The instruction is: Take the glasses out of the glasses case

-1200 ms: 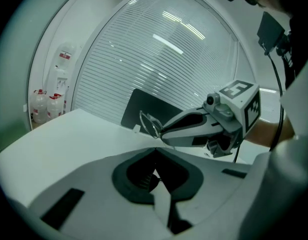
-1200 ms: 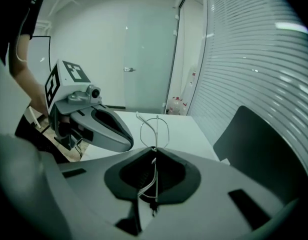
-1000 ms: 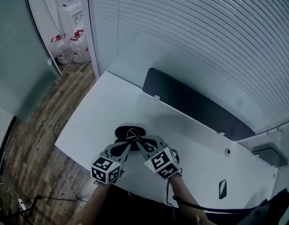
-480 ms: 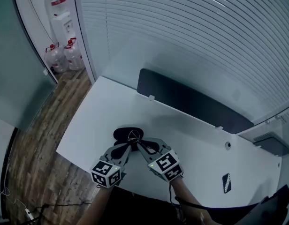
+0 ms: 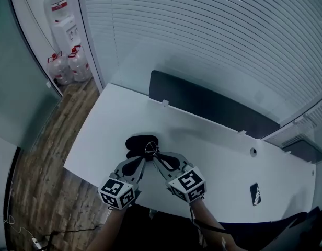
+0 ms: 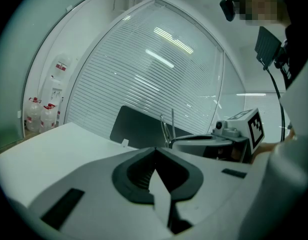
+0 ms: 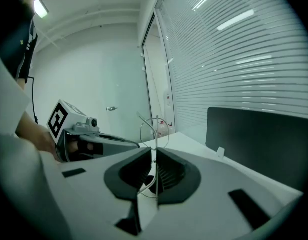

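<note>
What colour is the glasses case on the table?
The case is black, clearest in the head view.

Glasses point(image 7: 155, 129): thin wire frame, clear lenses, standing upright, one slim wire nipped in the right gripper's point(image 7: 154, 156) jaws. Case point(image 5: 141, 141): black, rounded, lying flat on the white worktop point(image 5: 108, 124) towards its near left, just beyond the glasses. Open or closed, can't tell.
</note>
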Motion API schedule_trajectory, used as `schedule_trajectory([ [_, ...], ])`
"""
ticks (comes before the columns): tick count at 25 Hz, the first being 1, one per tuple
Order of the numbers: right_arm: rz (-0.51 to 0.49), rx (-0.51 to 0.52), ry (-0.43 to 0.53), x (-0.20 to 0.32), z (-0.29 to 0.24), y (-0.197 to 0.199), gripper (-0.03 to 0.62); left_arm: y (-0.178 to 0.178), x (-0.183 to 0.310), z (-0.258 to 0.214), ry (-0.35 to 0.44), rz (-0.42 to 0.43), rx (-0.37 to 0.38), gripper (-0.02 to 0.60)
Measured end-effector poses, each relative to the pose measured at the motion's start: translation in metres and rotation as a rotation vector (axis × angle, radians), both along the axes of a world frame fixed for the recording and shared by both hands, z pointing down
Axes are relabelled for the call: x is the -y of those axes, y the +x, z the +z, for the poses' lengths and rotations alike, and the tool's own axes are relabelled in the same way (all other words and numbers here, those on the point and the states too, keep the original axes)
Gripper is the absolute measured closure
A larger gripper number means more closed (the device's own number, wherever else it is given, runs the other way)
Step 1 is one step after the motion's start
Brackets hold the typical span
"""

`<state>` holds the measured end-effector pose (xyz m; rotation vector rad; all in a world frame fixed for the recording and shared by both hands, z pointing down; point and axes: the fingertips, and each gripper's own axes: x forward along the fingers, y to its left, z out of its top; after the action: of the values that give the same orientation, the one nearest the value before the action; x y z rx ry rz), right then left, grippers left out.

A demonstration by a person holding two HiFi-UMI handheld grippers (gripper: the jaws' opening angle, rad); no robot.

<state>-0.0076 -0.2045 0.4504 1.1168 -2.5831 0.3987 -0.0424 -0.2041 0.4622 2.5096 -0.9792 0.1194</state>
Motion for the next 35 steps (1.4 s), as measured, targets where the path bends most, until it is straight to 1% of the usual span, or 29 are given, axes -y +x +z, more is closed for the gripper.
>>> schedule_trajectory([
  [4,-0.009,0.031,0.019,-0.019,-0.006,0.005,0.553,0.003,-0.020,-0.003,0.002,-0.017,0.007,0.572],
  [8,-0.029,0.073,0.032,-0.038,-0.016,0.012,0.553,0.006,-0.039,-0.012,0.023,-0.064,0.018,0.572],
  [12,-0.064,0.073,0.053,-0.058,-0.017,0.019,0.553,0.014,-0.057,-0.016,0.043,-0.101,0.023,0.572],
  [20,-0.084,0.086,0.080,-0.088,-0.021,0.035,0.553,0.034,-0.088,-0.023,0.060,-0.109,0.034,0.572],
  [25,-0.105,0.098,0.086,-0.104,-0.021,0.043,0.553,0.043,-0.105,-0.027,0.075,-0.131,0.044,0.572],
  [32,-0.130,0.110,0.079,-0.131,-0.014,0.051,0.553,0.052,-0.141,-0.020,0.062,-0.155,0.052,0.572],
  [35,-0.134,0.111,0.068,-0.133,-0.017,0.055,0.551,0.053,-0.144,-0.024,0.058,-0.163,0.056,0.572],
])
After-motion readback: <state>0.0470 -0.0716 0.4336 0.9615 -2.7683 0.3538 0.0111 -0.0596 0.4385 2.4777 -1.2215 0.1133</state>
